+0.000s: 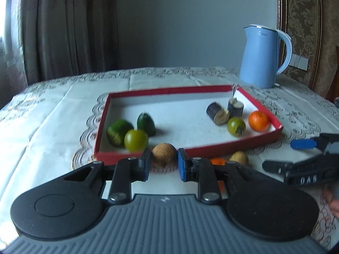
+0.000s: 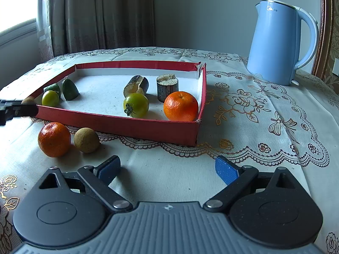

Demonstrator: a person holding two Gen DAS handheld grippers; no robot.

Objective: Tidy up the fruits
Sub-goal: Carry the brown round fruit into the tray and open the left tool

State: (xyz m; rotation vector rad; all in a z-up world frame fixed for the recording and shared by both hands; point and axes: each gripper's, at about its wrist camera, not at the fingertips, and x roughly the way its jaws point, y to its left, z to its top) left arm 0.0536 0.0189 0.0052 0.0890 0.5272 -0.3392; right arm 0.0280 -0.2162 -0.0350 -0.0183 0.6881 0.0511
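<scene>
A red tray [image 1: 233, 146] [image 2: 118, 124] holds two green cucumber pieces [image 1: 118, 132], two green tomatoes [image 1: 136, 140] [image 2: 136, 105], two dark cane pieces [image 2: 167, 87] and an orange [image 1: 259, 121] [image 2: 181, 106]. My left gripper [image 1: 164, 164] is shut on a brown round fruit [image 1: 164, 155] just in front of the tray's near wall. Another orange [image 2: 54, 139] and a second brown fruit [image 2: 86, 140] lie on the cloth outside the tray. My right gripper [image 2: 167, 170] is open and empty, above the cloth in front of the tray; it also shows in the left wrist view [image 1: 300, 154].
A blue electric kettle [image 1: 263, 56] [image 2: 279, 42] stands at the back right of the table. Brown curtains [image 2: 101, 14] hang behind the table on the left. A lace mat [image 2: 254, 116] lies under the tray.
</scene>
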